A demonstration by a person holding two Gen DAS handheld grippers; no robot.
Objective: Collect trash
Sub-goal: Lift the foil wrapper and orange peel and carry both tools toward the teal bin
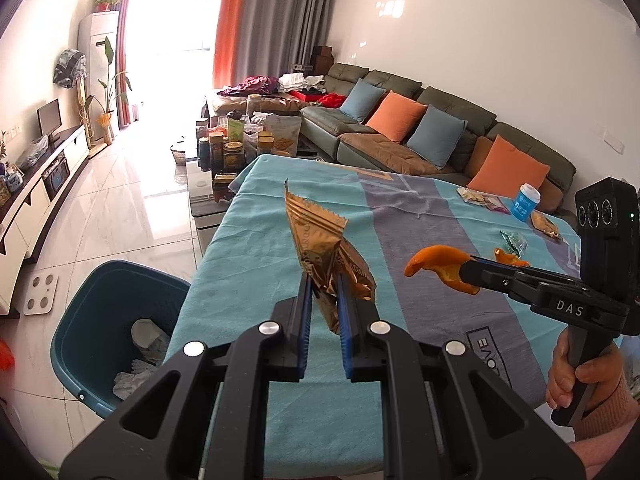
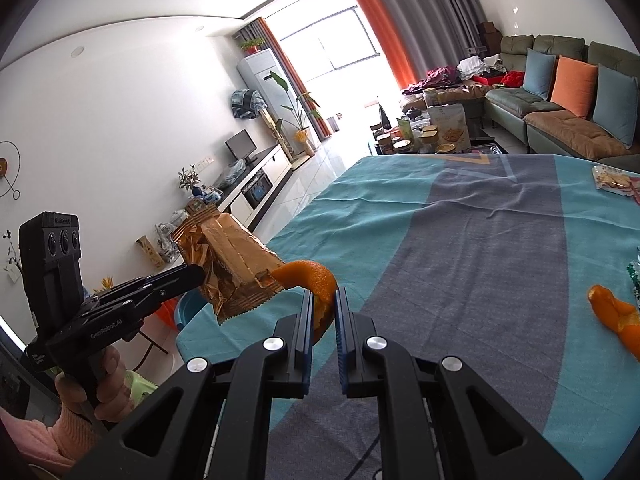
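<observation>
Left gripper (image 1: 322,280): clamped on gold wrapper (image 1: 320,236), above table edge
Right gripper (image 2: 322,300): clamped on orange peel (image 2: 316,280)
Bin (image 1: 80,320): I carry both over it; release only once above the opening

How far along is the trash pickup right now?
Done: the teal bin beside the table already holds crumpled paper. In hand: left tongs clamp a gold wrapper; right tongs clamp orange peel. Left on the cloth: another peel, a green wrapper, snack packets and a blue cup.
</observation>
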